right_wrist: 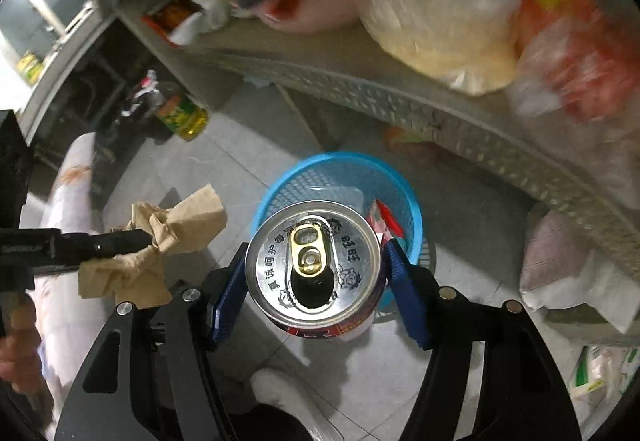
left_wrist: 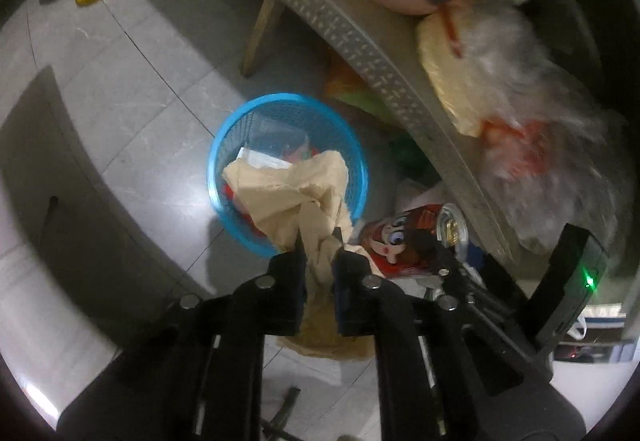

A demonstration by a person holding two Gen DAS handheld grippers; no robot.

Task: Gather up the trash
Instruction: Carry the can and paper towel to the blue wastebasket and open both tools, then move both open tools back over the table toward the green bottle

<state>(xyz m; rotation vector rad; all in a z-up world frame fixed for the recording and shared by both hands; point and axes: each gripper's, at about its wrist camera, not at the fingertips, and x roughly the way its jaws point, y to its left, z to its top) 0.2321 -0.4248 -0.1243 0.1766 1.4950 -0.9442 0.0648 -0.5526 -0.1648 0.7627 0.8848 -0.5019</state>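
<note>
- Scanning from the left of the right wrist view, I counted one oil bottle [right_wrist: 185,115] standing on the tiled floor [right_wrist: 240,153], well apart from everything I held.
- Next came my left gripper [right_wrist: 150,239], reaching in from the left edge with one crumpled brown paper [right_wrist: 176,225] between its narrow jaws; in the left wrist view the same paper [left_wrist: 296,197] hung between the fingers [left_wrist: 298,249] and draped over the rim of the bin, though I could not tell whether the pads pressed it.
- One blue mesh basket [right_wrist: 280,181] stood on the floor below both tools, with a few scraps inside; in the left wrist view that basket [left_wrist: 224,145] sat just beside the table edge.
- My right gripper [right_wrist: 316,277] was clamped on one drink can [right_wrist: 314,261], its two blue pads [right_wrist: 228,293] against the can's sides, opened top facing the camera, above the basket.
- One woven-edged table [right_wrist: 400,105] ran across to the right, carrying two blurred plastic bags [right_wrist: 460,1].
</note>
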